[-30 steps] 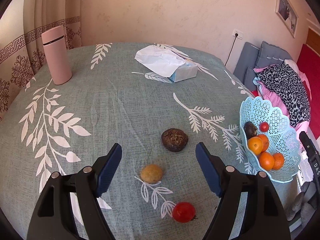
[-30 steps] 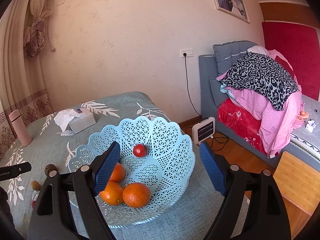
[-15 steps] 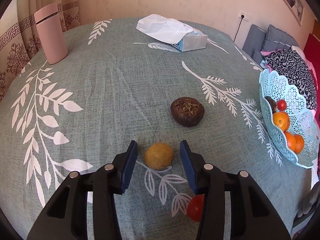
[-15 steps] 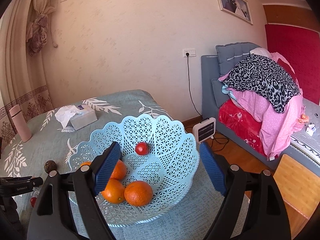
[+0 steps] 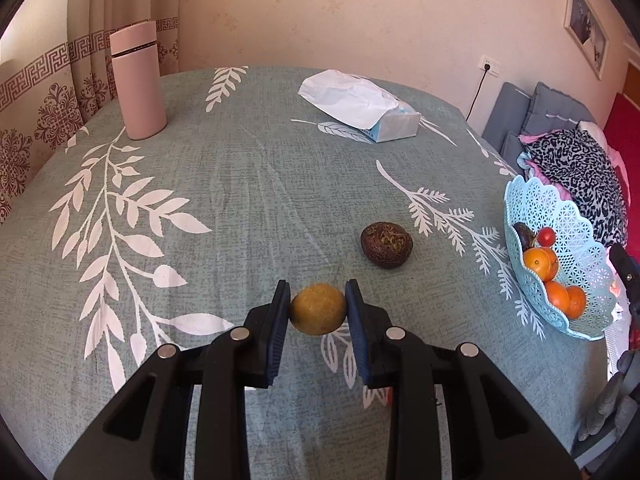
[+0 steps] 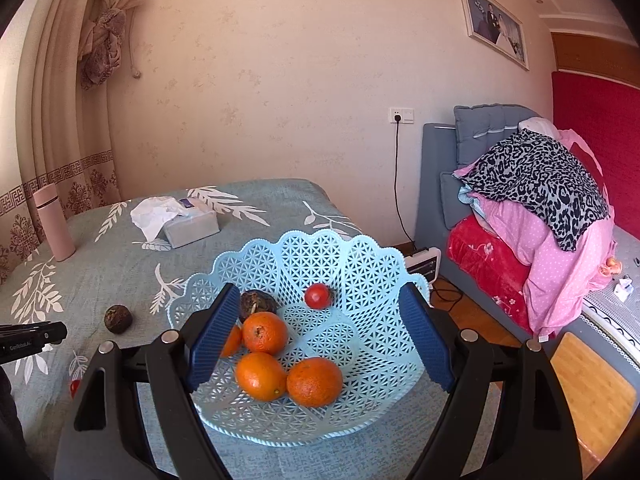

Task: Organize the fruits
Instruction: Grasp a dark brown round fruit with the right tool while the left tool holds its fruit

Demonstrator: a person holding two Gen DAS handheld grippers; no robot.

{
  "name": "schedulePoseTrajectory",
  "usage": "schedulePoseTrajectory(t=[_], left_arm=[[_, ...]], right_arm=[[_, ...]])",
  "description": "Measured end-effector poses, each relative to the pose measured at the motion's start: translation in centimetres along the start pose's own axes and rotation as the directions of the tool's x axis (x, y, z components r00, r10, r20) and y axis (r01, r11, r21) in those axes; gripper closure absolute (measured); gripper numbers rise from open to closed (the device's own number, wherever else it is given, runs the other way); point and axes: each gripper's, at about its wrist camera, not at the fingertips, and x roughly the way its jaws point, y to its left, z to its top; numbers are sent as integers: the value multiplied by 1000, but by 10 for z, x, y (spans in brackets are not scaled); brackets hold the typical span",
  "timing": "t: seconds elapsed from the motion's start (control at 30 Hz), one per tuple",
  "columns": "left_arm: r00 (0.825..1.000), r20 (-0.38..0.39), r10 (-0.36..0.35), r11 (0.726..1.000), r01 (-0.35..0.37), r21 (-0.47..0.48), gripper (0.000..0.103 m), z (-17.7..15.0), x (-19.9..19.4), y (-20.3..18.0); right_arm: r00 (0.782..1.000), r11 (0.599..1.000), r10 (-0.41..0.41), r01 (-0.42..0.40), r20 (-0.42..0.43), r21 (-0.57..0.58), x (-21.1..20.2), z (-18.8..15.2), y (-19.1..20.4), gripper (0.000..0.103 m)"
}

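Note:
My left gripper (image 5: 318,306) is shut on a small yellow-brown fruit (image 5: 318,315), held just above the green tablecloth. A dark brown wrinkled fruit (image 5: 386,244) lies on the cloth just beyond it to the right; it also shows in the right wrist view (image 6: 118,319). A red fruit (image 6: 74,387) lies near the table's front, mostly hidden by my left gripper. My right gripper (image 6: 320,340) is open and empty over the light blue lattice basket (image 6: 360,264), which holds several oranges (image 6: 261,376), a dark fruit (image 6: 256,304) and a small red fruit (image 6: 318,296). The basket (image 5: 576,240) stands at the table's right edge.
A pink flask (image 5: 138,80) stands at the far left of the table. A tissue pack (image 5: 362,106) lies at the far middle. A bed with piled clothes (image 6: 536,184) and a small heater (image 6: 424,264) on the floor are to the right of the table.
My left gripper moved down over the yellow-brown fruit, closed on it and lifted it slightly. My right gripper stayed open over the basket and shifted only a little.

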Motion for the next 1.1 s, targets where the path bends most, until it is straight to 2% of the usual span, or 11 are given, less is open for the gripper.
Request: schedulePoseTrajectory(t=[0.13,0.23,0.3,0.4,0.73,0.83,0.93,1.0,1.07,1.1], left_arm=[[999,42,17,1000,-16,-24,74,3,-14,10],[996,76,43,999,-40,-36,74,3,-23,17],[994,95,57,998,-53,-44,74,3,-27,23],[991,111,68,996,-61,-63,74,2,-32,29],[992,112,66,993,-54,-105,74,2,-36,44],[991,118,64,994,-52,-99,74,2,-38,42],[991,117,61,994,-49,-95,74,1,-38,42],[992,115,60,994,-49,-94,74,1,-37,42],[992,114,59,994,-49,-93,74,1,-37,42],[992,114,60,994,-49,-94,74,1,-37,42]], right_arm=[[993,991,113,-115,-37,-68,3,9,37,20],[979,970,190,-198,-69,-139,9,14,72,20],[960,946,253,-271,-119,-179,17,15,97,20],[921,915,321,-361,-219,-179,35,11,127,20],[837,866,340,-456,-428,-204,96,-9,194,21],[824,865,317,-455,-470,-213,115,-14,203,23],[805,870,291,-447,-518,-206,132,-20,208,36],[809,871,285,-442,-515,-213,133,-21,207,41],[810,866,286,-447,-512,-223,131,-20,208,58],[807,863,292,-453,-514,-222,130,-20,208,61]])
